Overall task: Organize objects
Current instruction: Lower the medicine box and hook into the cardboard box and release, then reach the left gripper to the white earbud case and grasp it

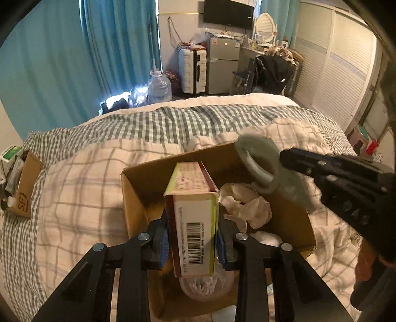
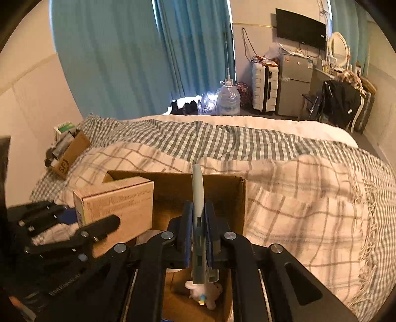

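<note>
Teal curtains (image 1: 61, 57), white suitcase (image 1: 192, 70), water jug (image 1: 159, 88), wall television (image 1: 229, 11).

Open cardboard box (image 1: 138, 195) on plaid blanket (image 2: 297, 210). My left gripper (image 1: 193, 237), clamped on carton (image 1: 193, 223), fills the box's left half; crumpled white cloth (image 1: 245, 205) and my right gripper (image 2: 199, 223), closed on grey tool (image 2: 198, 195), crowd the right. Blanket right of box is free.

Grey-checked blanket (image 1: 173, 121), teal curtains (image 1: 74, 49)
</note>
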Tool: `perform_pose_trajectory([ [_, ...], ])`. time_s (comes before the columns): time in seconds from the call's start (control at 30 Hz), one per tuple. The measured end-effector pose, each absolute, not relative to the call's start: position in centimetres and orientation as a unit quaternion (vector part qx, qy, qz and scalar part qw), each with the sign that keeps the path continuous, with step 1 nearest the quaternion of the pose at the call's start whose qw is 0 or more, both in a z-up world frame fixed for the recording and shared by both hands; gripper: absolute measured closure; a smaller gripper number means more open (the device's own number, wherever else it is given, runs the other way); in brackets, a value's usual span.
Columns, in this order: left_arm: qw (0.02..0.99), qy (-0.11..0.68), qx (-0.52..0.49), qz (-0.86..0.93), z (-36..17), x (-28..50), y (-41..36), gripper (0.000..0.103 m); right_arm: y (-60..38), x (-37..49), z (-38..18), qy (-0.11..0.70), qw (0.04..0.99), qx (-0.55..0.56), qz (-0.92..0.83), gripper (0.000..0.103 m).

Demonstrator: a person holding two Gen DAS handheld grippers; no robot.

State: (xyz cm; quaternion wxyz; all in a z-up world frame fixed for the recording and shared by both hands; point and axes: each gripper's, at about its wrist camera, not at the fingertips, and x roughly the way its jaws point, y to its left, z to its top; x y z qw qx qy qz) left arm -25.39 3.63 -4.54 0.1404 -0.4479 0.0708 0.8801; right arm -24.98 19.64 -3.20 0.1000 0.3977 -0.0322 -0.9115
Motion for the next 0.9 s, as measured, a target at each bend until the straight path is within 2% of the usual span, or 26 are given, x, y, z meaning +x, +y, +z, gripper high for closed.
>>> perform_pose_trajectory([
  [0.03,0.137,0.070,-0.448,0.880,-4.2,-25.1,3.5,0.052,19.7,-24.7,-2.7,-0.032,0.098,0.394,-0.913,0.079],
  [0.07,0.134,0.069,-0.446,0.882,-3.7,-24.8,3.3,0.038,19.7,-24.3,-1.9,-0.030,0.093,0.389,-0.916,0.065],
  [0.1,0.129,0.067,-0.440,0.886,-3.1,-24.4,3.0,0.032,19.8,-23.8,-1.2,-0.028,0.090,0.383,-0.919,0.058],
  [0.23,0.116,0.062,-0.428,0.894,-0.3,-22.3,2.3,0.018,19.9,-21.5,1.8,-0.016,0.081,0.369,-0.926,0.055],
  [0.37,0.097,0.066,-0.403,0.908,2.3,-19.5,1.2,0.001,20.0,-18.0,4.2,0.013,0.062,0.369,-0.927,0.026],
  [0.5,0.077,0.066,-0.382,0.919,3.7,-15.6,0.1,0.000,20.5,-13.8,5.5,0.026,0.051,0.362,-0.931,0.014],
  [0.57,0.069,0.059,-0.379,0.921,3.5,-13.9,-0.3,0.000,20.8,-11.4,5.8,0.038,0.039,0.354,-0.934,0.004],
  [0.63,0.060,0.047,-0.376,0.924,2.9,-12.3,-0.5,0.000,20.9,-9.4,5.5,0.054,0.027,0.344,-0.937,0.000],
  [0.8,0.031,0.028,-0.373,0.927,-0.3,-9.5,-0.5,0.000,21.3,-7.3,2.0,0.070,0.012,0.361,-0.930,0.001],
  [0.9,0.022,0.027,-0.394,0.918,-3.7,-9.2,0.1,0.000,22.1,-7.1,-1.3,0.050,0.000,0.367,-0.929,0.000],
])
